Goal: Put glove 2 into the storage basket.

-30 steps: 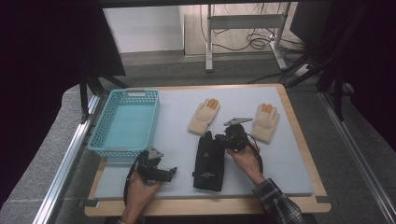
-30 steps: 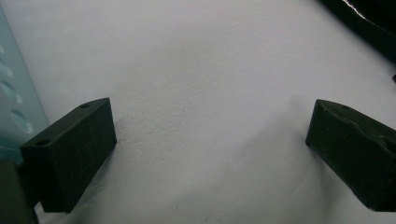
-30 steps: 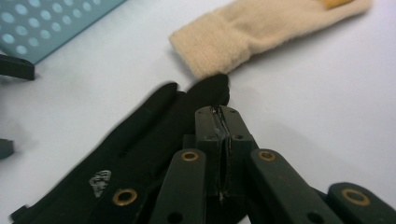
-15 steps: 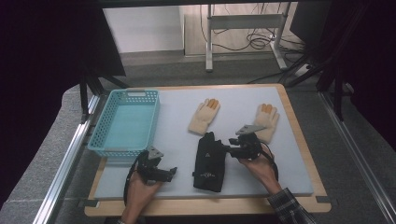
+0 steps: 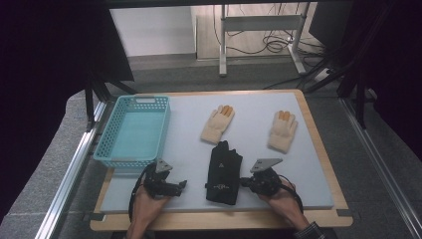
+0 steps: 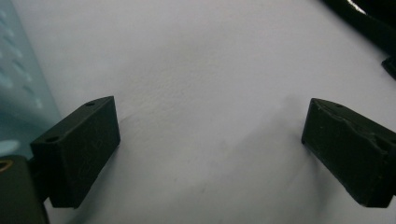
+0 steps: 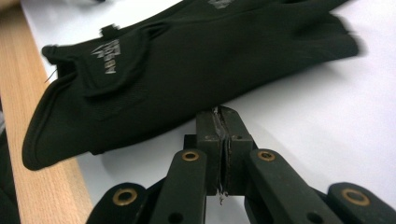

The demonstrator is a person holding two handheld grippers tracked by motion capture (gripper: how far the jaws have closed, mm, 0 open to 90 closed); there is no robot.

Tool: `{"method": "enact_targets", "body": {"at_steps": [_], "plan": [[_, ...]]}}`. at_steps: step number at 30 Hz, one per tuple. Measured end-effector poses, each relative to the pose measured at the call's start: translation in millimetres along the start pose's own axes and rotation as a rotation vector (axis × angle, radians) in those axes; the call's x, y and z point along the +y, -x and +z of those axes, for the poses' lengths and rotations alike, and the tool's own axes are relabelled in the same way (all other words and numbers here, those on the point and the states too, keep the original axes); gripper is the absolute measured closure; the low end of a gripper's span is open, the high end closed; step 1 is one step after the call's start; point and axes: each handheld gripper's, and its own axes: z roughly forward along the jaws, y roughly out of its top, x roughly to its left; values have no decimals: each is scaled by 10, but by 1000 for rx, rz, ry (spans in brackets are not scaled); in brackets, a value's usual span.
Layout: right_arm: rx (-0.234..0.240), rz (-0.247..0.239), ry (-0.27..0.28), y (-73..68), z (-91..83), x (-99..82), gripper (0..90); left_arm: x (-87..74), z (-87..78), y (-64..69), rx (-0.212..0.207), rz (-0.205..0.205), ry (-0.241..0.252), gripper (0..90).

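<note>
While the high view lays out the whole table (image 5: pixel 308 164), it is too coarse to show how either pair of jaws stands, and both forearms are cut off by its bottom edge.

Black glove (image 5: pixel 224 172): lies flat on the grey mat near the front edge, fingers pointing away from the person, cuff toward them. Right gripper view shows a dark matte fabric with a pale logo print on a wrist tab; the far fingertips are blurred and the top of the frame crops them.

Right gripper (image 5: pixel 249 182): low on the mat just beside the glove's right edge. Its own view shows the jaws pressed together with nothing between them, tips just short of the glove's edge; they have just closed. Contact with the fabric cannot be settled.

Left gripper (image 5: pixel 182 184): near the front left, just in front of the turquoise basket (image 5: pixel 132 134). Its own view shows the jaws spread wide over bare mat, nothing between them, with the basket wall a blur at the left margin.

Two cream gloves (image 5: pixel 217 124) (image 5: pixel 282 130) lie farther back, well apart.
</note>
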Motion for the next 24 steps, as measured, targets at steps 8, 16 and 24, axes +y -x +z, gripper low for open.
{"method": "enact_targets", "body": {"at_steps": [8,16,24], "plan": [[5,-23,-13,-116,261,193,836,-112,-82,-136,2,11,5,20],[8,-26,-5,-196,487,382,811,-115,-82,-156,-12,17,6,24],[1,-43,3,-268,603,470,768,-115,-74,-143,-3,10,9,19]]}}
